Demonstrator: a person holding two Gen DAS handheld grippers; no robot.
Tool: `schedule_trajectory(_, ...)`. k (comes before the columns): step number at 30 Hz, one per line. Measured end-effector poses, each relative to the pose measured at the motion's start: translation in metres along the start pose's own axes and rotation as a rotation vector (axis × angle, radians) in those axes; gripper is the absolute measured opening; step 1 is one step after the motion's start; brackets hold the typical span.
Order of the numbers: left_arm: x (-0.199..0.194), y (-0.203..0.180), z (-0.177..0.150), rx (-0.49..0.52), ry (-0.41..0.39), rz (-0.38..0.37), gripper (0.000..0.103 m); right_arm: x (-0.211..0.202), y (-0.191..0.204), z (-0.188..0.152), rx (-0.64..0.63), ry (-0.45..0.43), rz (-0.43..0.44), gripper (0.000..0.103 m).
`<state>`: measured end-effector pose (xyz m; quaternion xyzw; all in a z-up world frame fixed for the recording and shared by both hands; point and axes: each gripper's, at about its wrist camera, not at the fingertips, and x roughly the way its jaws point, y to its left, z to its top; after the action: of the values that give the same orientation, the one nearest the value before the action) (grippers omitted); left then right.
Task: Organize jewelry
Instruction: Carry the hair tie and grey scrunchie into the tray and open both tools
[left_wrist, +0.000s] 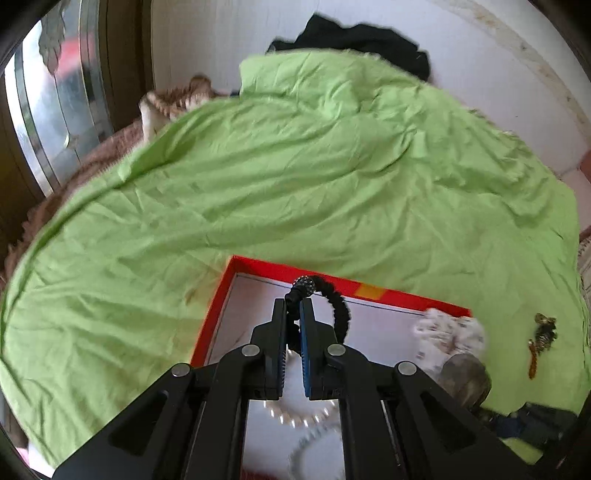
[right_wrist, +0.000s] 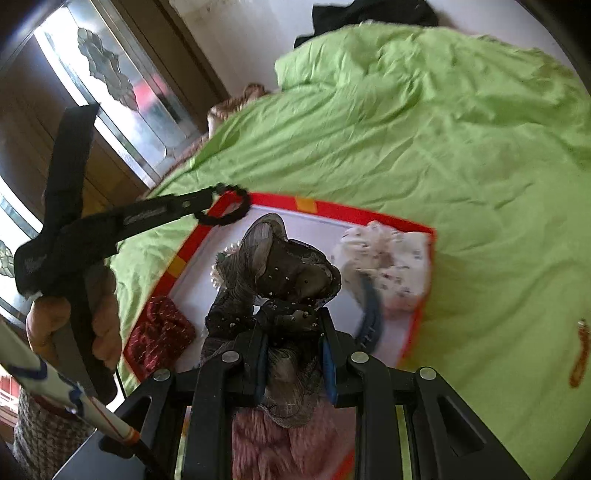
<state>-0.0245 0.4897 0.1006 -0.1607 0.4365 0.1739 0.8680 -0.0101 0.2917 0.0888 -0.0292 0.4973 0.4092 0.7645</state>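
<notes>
Black bracelet (left_wrist: 334, 302) pinched by left hand-held gripper (left_wrist: 293, 306) above red box (left_wrist: 258, 266), right hand-held gripper (right_wrist: 291, 317) clamping grey scrunchie (right_wrist: 288, 266)

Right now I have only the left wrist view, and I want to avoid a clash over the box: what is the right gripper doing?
Observer: The right gripper is shut on a grey studded fabric piece, held over the red box.
Operator: Is there anything in the box's left part that I can't see?
Observer: Yes. A dark red knitted item lies in the left corner nearest the right wrist camera.
Operator: And by the white scrunchie?
Observer: A blue toothed clip lies right beside the white scrunchie, on its near side.
</notes>
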Motion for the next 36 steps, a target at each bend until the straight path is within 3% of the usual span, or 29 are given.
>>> schedule_trajectory(5, 0.022, 0.009, 0.001, -0.015, 0.013, 0.031, 0.007, 0.033, 0.002, 0.005, -0.008, 0.036, -0.008, 0.027)
schedule_trajectory(8, 0.021, 0.019, 0.001, -0.050, -0.003, 0.035, 0.011, 0.036, 0.007, 0.003, -0.057, 0.015, -0.058, 0.035)
schedule_trajectory(11, 0.014, 0.023, 0.000, -0.059, -0.015, 0.014, 0.024, 0.032, 0.012, 0.003, -0.091, -0.011, -0.090, 0.051)
schedule_trajectory(13, 0.003, 0.023, -0.003, -0.063, -0.031, 0.005, 0.025, 0.024, 0.015, 0.000, -0.122, -0.034, -0.119, 0.062)
schedule_trajectory(15, -0.008, 0.020, -0.004, -0.054, -0.046, -0.008, 0.026, 0.014, 0.018, -0.002, -0.150, -0.058, -0.140, 0.067)
schedule_trajectory(21, -0.064, 0.003, -0.020, -0.041, -0.133, -0.008, 0.041, -0.022, 0.025, -0.014, -0.202, -0.128, -0.192, 0.072)
schedule_trajectory(28, -0.140, -0.039, -0.076, -0.018, -0.231, 0.055, 0.053, -0.082, 0.016, -0.068, -0.205, -0.208, -0.257, 0.078)
schedule_trajectory(33, -0.173, -0.083, -0.125, 0.000, -0.267, 0.026, 0.057, -0.117, -0.016, -0.120, -0.167, -0.211, -0.333, 0.078)
schedule_trajectory(36, -0.185, -0.107, -0.156, -0.002, -0.326, 0.040, 0.063, -0.139, -0.048, -0.145, -0.074, -0.197, -0.364, 0.078)
